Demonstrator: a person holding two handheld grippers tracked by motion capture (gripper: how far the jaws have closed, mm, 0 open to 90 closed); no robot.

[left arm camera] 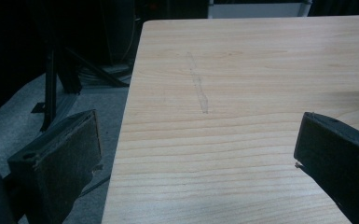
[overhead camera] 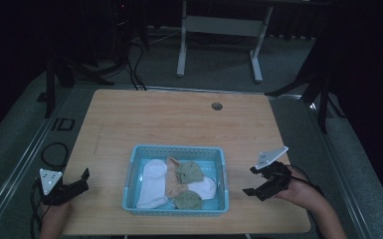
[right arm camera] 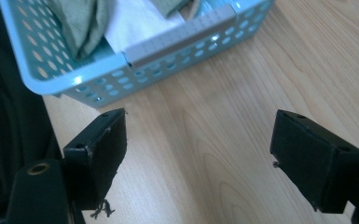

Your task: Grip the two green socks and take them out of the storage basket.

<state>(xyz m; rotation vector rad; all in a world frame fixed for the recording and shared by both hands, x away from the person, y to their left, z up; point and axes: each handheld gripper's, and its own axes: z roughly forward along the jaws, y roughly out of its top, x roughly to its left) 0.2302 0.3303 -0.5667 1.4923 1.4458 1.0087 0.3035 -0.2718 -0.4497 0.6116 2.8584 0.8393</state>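
A pale blue plastic basket (overhead camera: 132, 172) sits on the near half of a light wooden table (overhead camera: 179, 124), between two hand-held grippers. Its walls are pierced with rows of oval holes, and in the right gripper view a grey strip (right arm camera: 182, 35) runs along the top of the rim. Inside lie several socks: a white sock (overhead camera: 152, 184) stretched along the left side, a peach sock (overhead camera: 175, 183) beside it in the middle, two green socks (overhead camera: 190, 172) towards the right, one near the centre and one at the near wall, and a second white one (overhead camera: 204, 187) between them.

The left gripper (overhead camera: 77, 185) rests at the table's near left edge, well apart from the basket, its jaws spread wide with nothing between them; the left gripper view looks along bare wood and the table's edge, with dark floor beyond. The right gripper (overhead camera: 259, 183) hangs over the table just to the right of the basket, near but not touching it, jaws likewise parted and empty. Seen from that gripper, a corner of the basket (right arm camera: 74, 84) stands just ahead of the pads (right arm camera: 105, 149), with a green sock (right arm camera: 81, 23) and white fabric showing over the rim
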